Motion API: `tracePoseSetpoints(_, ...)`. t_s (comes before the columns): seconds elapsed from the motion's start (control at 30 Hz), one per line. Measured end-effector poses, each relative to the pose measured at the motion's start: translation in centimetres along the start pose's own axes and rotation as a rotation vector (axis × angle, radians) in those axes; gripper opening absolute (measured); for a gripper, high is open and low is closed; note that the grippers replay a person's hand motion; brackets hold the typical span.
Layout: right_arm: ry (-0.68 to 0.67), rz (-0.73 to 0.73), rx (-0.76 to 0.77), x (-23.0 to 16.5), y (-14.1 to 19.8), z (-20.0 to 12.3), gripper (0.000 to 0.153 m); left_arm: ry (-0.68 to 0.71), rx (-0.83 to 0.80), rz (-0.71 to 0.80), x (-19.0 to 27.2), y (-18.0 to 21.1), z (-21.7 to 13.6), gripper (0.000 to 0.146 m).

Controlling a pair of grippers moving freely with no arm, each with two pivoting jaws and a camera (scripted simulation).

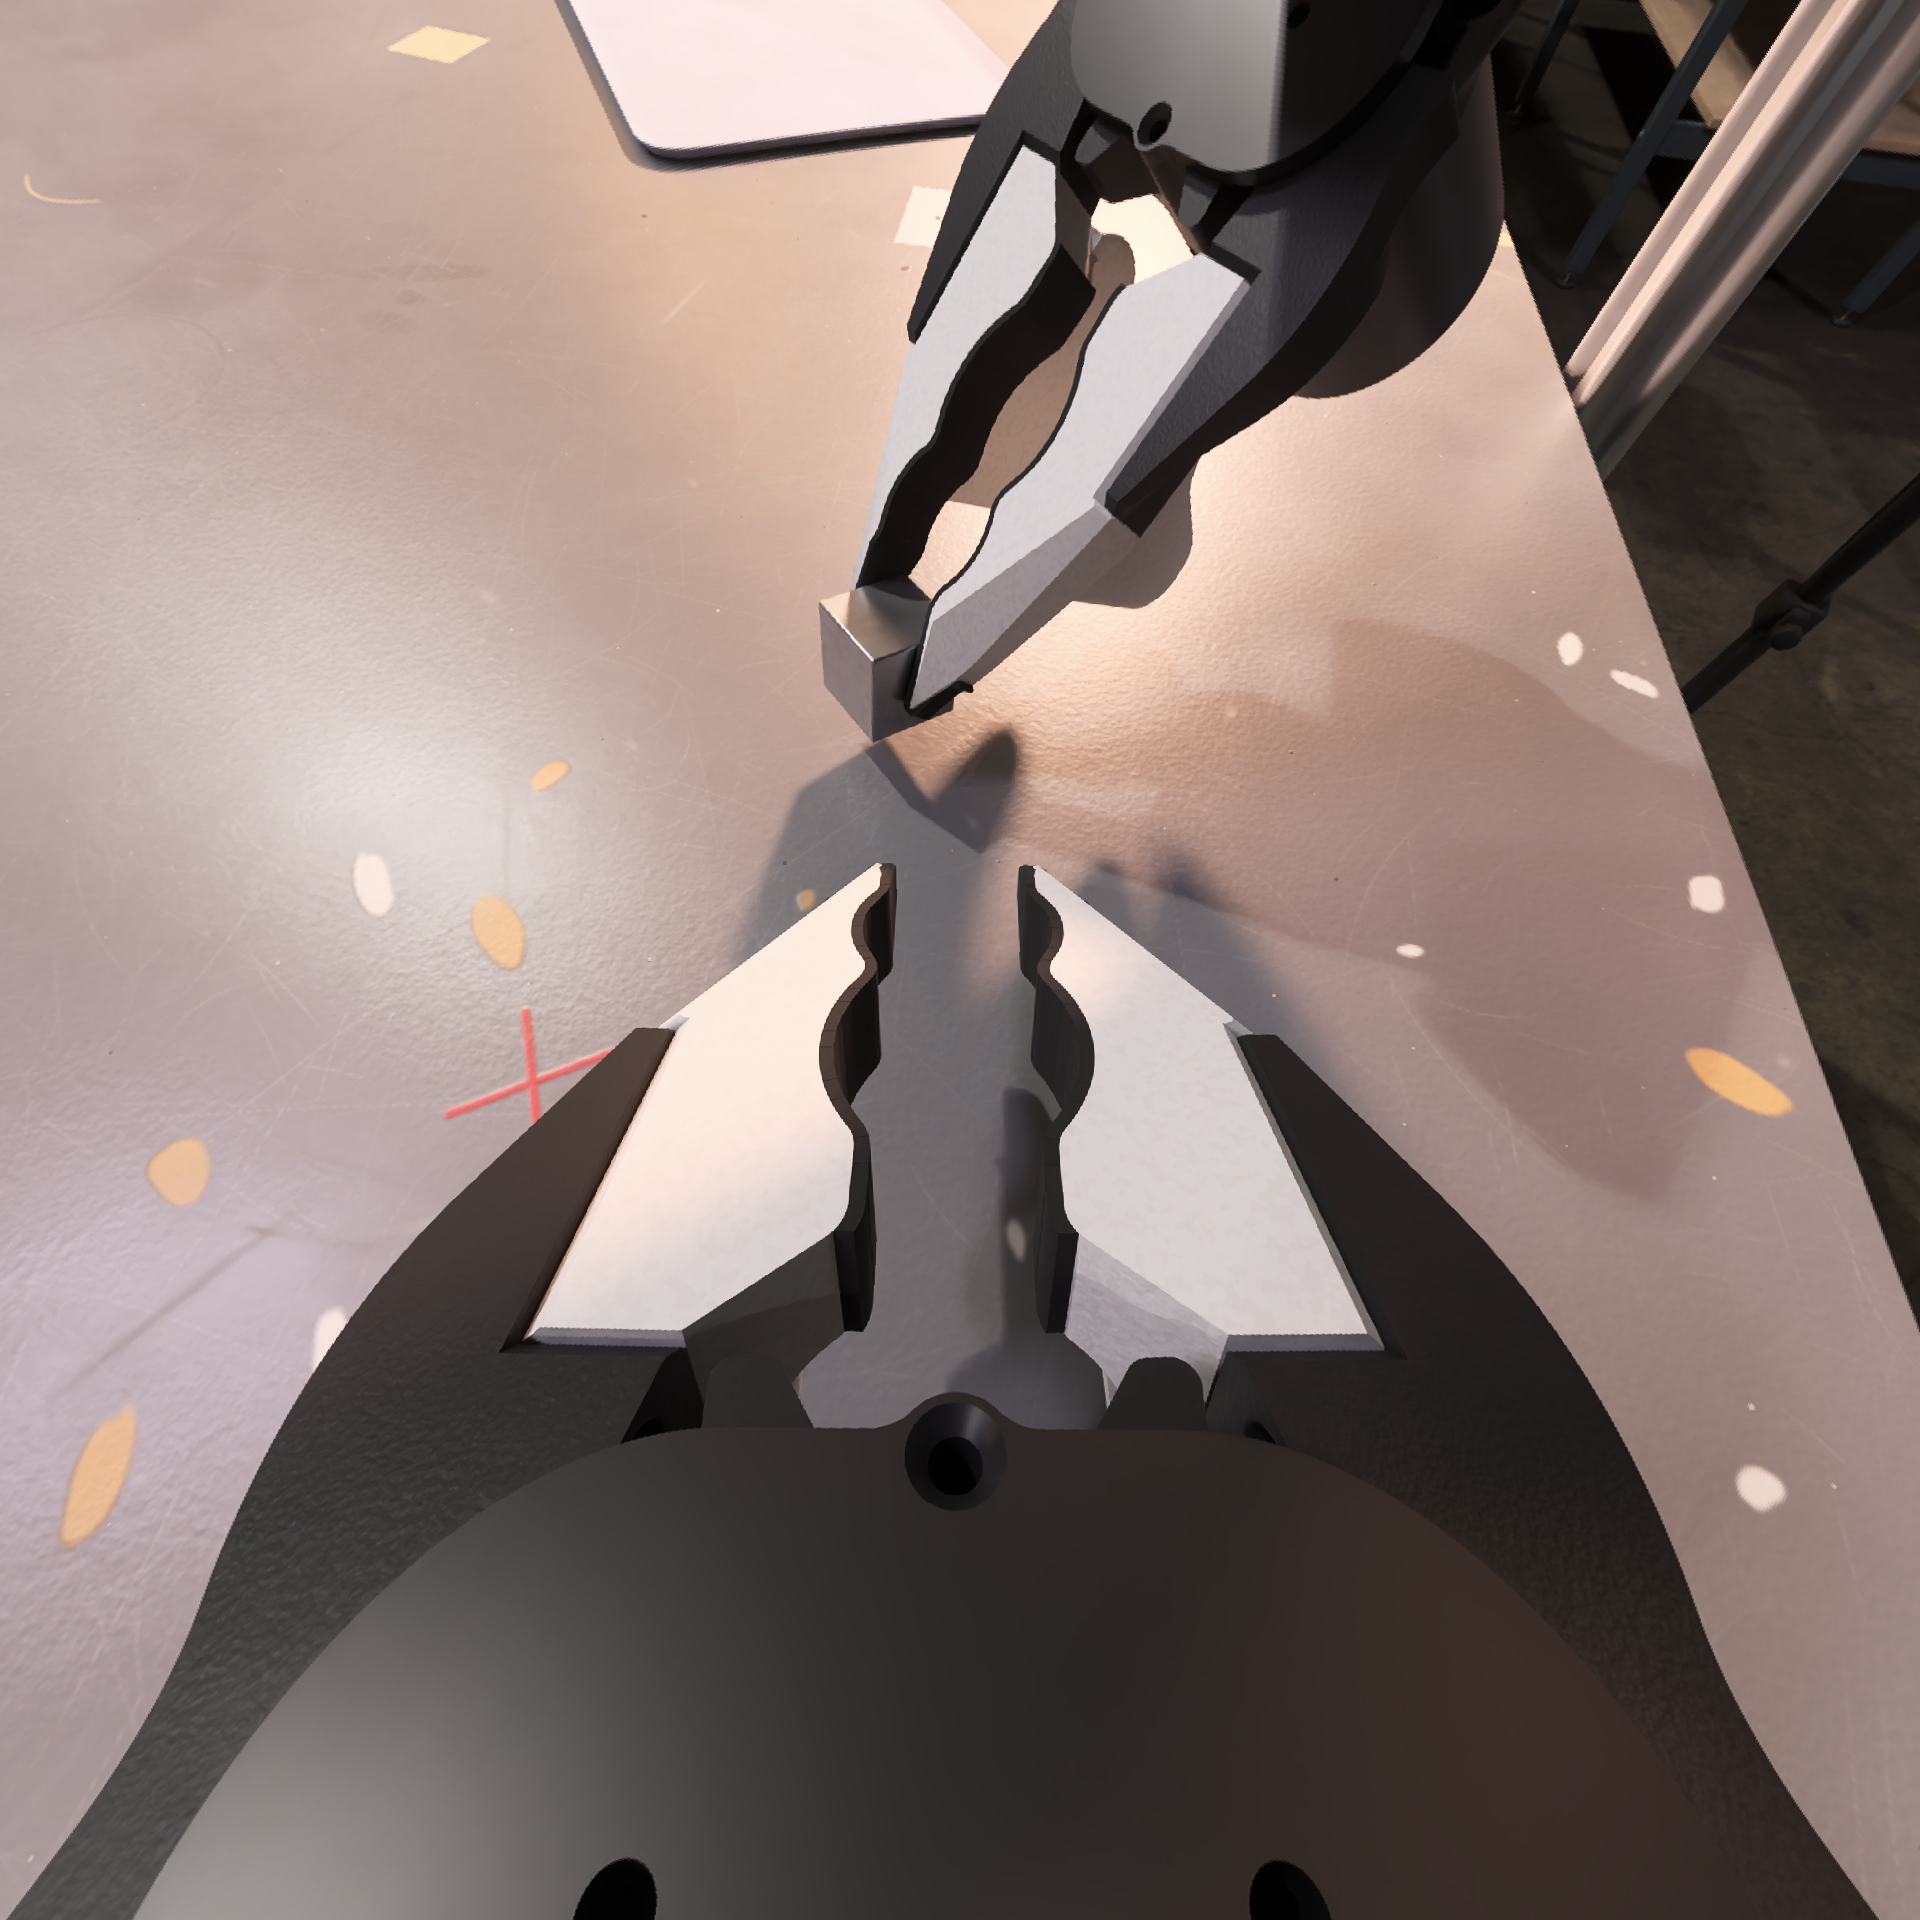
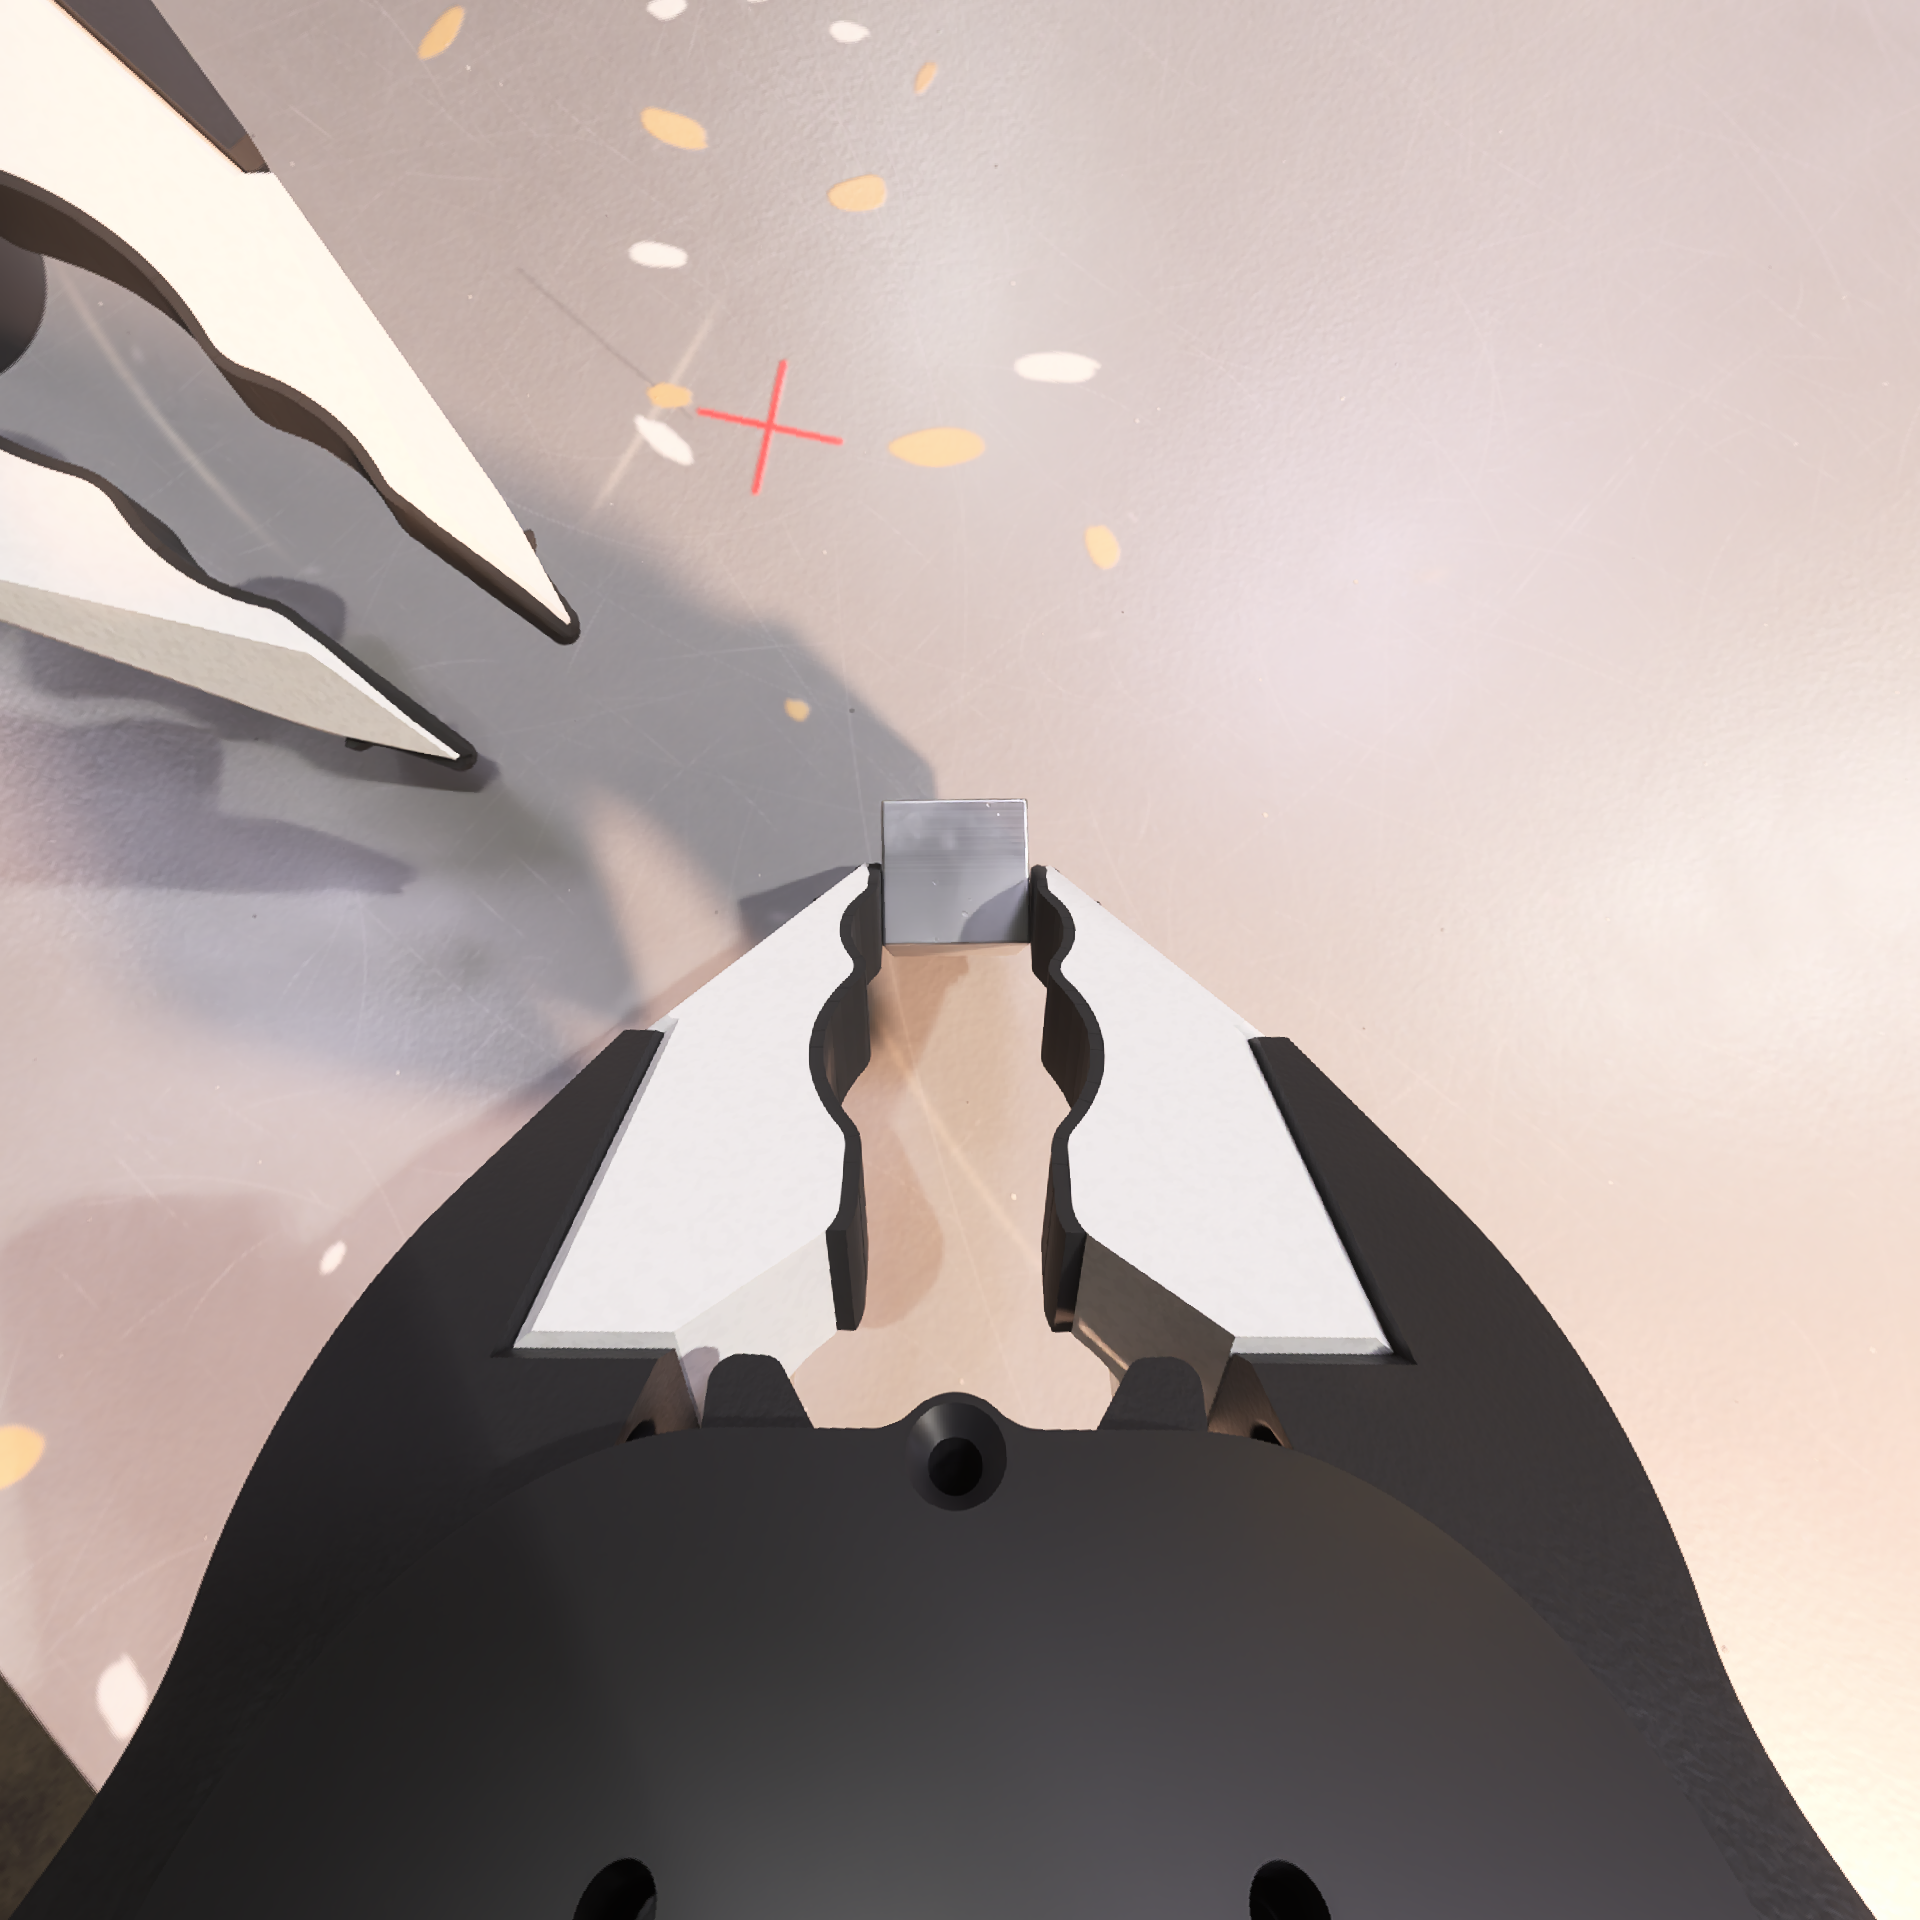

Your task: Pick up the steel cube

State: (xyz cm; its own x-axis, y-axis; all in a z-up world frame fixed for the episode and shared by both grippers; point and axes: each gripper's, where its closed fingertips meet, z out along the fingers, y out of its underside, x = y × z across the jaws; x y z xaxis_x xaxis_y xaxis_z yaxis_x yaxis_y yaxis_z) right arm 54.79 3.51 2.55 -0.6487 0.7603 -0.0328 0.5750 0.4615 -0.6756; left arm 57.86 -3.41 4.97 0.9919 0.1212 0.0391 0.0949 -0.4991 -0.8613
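On the left wrist view we list: left gripper (image 1: 954, 883), fingers apart, holding nothing; steel cube (image 1: 860, 665) ahead of it, pinched at the tips of the right gripper (image 1: 902, 649) and seemingly just clear of the grey table (image 1: 312, 520), its shadow lying below. Red cross mark (image 1: 530, 1075), off to the side.

On the right wrist view we list: right gripper (image 2: 954, 883), fingertips clamped on the cube's two side faces; cube straight ahead, square-on, no long axis. We judge a straight lift remains, right gripper's job.
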Motion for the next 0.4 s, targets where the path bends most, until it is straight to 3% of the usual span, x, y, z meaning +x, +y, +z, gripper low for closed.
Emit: tracePoseSetpoints(0.4,0.029,-0.024,-0.006,-0.34,-0.04,0.93,0.028,0.009,-0.007,-0.009,0.0,0.26,0.23,0.022)
